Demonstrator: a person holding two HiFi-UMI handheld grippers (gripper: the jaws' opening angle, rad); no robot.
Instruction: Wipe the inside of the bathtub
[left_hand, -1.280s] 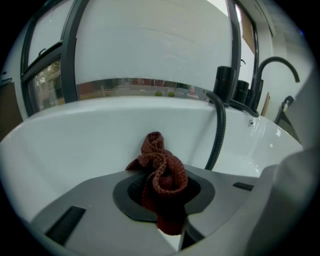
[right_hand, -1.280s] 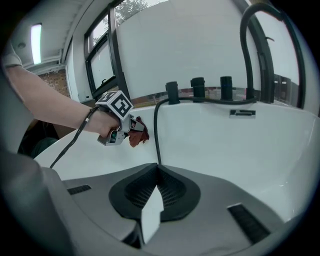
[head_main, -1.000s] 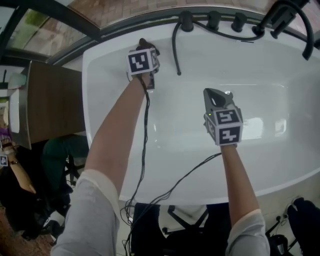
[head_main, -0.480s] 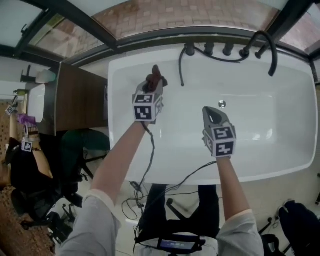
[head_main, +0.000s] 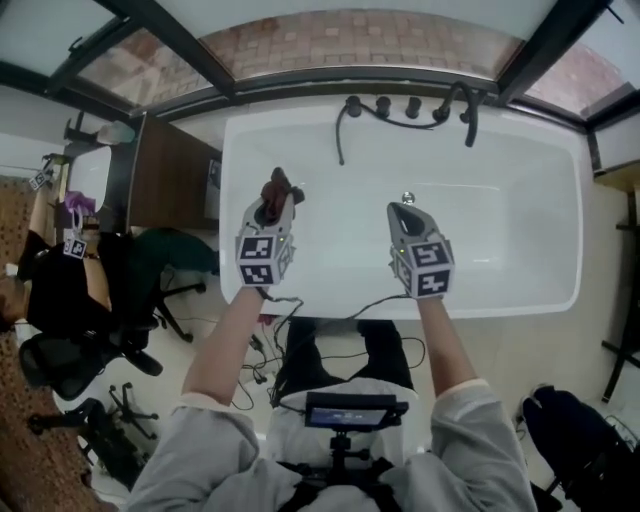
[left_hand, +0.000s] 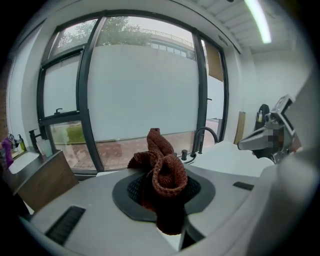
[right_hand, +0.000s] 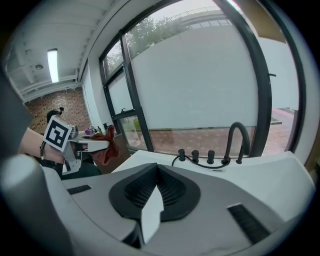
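Above the white bathtub's (head_main: 500, 240) open basin, the left claw (head_main: 281, 205) hangs near the tub's left end, clamped on a bunched rust-brown cloth (head_main: 273, 187), and the right claw (head_main: 403, 212) hangs over the tub's middle, jaws together on nothing.

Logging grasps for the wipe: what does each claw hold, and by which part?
Left claw grips a brown cloth by a bunched fold, loops sticking out. Right claw is shut, empty.

The white rectangular bathtub (head_main: 520, 292) carries fittings along its far edge: a black curved metal spout (head_main: 468, 108) nearer the right corner, a row of black round knobs (head_main: 382, 105) left of it, and a thin black hose (head_main: 341, 135) drooping into the basin
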